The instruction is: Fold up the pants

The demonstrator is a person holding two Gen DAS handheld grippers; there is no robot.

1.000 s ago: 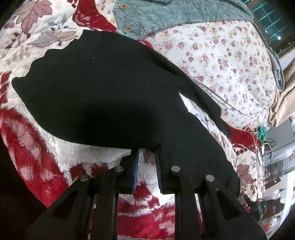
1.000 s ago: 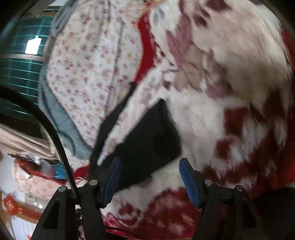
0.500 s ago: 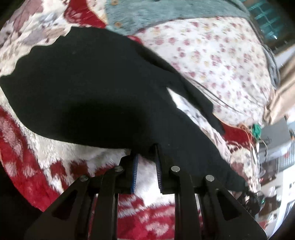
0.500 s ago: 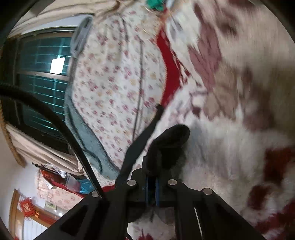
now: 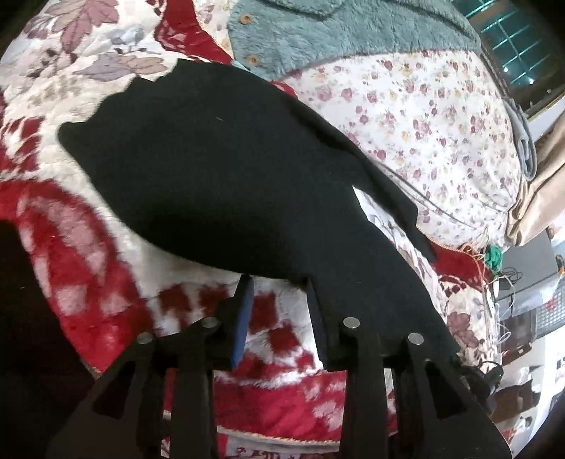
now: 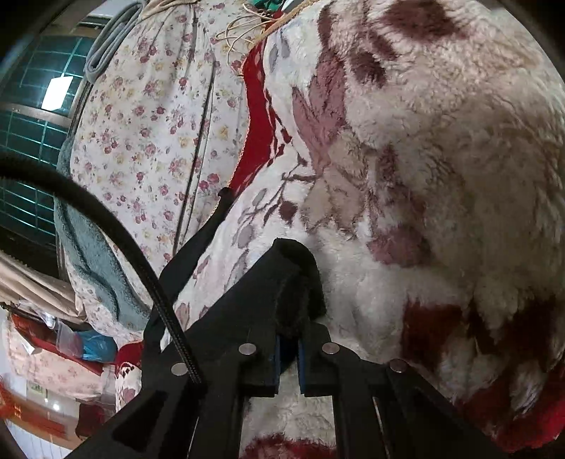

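Left gripper (image 5: pixel 279 282) jaws opening, pads no longer pinching, tips sitting at near edge of black pants (image 5: pixel 226 169). Right gripper (image 6: pixel 287 339) clamping tight on bunched end of pants (image 6: pixel 282 282). Pants lying spread on red-and-white fleece blanket (image 5: pixel 88 240), legs trailing right toward floral quilt (image 5: pixel 423 123). Teal fleece garment (image 5: pixel 335 28) lying at far side.

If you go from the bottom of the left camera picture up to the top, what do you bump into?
Left gripper, its jaws opening with no cloth between them → red and white fluffy blanket → black pants → fuzzy teal garment with buttons.
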